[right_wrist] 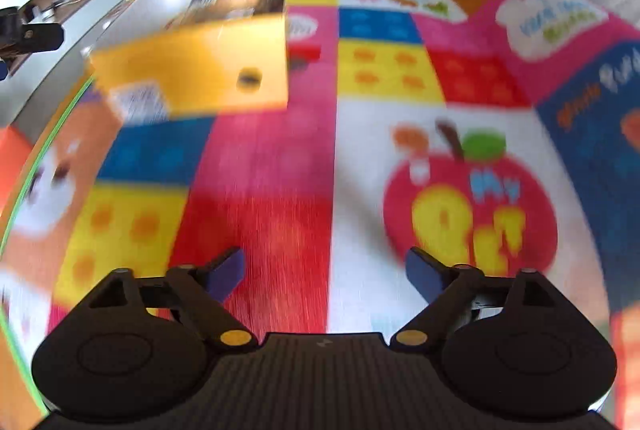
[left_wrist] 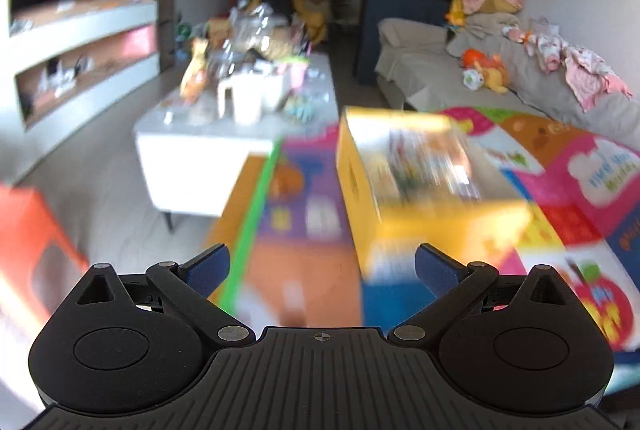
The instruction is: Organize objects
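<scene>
Jaws wide, empty, above play mat

You have: yellow box with printed picture top; play mat, red, blue, yellow, pink squares, red apple print.

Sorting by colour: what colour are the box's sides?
Yellow: the box shows it best in the right wrist view.

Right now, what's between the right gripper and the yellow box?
Only bare play mat between the right gripper and yellow box, seen in the right wrist view.
</scene>
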A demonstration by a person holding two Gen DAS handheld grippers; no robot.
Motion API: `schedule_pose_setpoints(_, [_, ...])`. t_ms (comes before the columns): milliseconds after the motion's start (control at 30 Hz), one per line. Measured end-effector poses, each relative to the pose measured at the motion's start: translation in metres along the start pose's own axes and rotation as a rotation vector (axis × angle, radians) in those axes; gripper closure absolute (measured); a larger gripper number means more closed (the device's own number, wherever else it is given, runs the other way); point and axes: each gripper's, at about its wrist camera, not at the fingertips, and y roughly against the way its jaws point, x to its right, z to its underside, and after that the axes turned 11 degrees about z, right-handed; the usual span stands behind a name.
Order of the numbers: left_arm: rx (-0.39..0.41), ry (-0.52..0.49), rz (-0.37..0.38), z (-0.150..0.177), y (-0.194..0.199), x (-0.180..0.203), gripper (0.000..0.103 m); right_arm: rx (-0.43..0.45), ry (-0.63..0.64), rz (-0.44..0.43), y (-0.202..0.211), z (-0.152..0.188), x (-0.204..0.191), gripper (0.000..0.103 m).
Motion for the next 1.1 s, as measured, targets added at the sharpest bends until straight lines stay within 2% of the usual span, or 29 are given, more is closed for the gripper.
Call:
schedule_pose_setpoints(33, [-0.025, 0.011, 0.0, 0.018, 0.005, 0.006, 0.001, 0.009, -0.003, -0.007, 0.003, 0.009, 0.004, 0.0])
schedule_pose_setpoints(133, [-0.111, -0.014, -0.025, 0.063, 0.014, 0.03, 0.001, 0.047, 0.016, -0.013, 0.01, 0.031, 0.012, 0.0])
schedule_pose_setpoints(233, [-0.158, 0.003, -0.043, 0.086, 0.02, 0.039, 0.001, 0.108, 0.031, -0.014, 0.016, 0.047, 0.018, 0.0])
schedule_pose_setpoints(300, [-0.131, -0.072, -0.053, 0.097, 0.02, 0.046, 0.001, 0.146, 0.037, -0.04, 0.014, 0.051, 0.022, 0.0])
schedule_pose_setpoints(367, [-0.108, -0.06, -0.039, 0.097, 0.016, 0.046, 0.001, 0.184, 0.036, -0.044, 0.012, 0.053, 0.023, 0.0])
schedule_pose_setpoints(533, [-0.073, -0.106, 0.007, 0.098, 0.001, 0.054, 0.001, 0.251, 0.039, -0.065, 0.006, 0.053, 0.023, 0.0])
schedule_pose_setpoints(800, [-0.07, -0.107, -0.004, 0.101, 0.002, 0.058, 0.0, 0.301, 0.005, -0.037, 0.003, 0.057, 0.017, 0.0])
schedule_pose_setpoints(1100, [-0.066, -0.09, -0.019, 0.101, 0.001, 0.059, 0.0, 0.3, -0.006, -0.053, 0.002, 0.058, 0.019, 0.0])
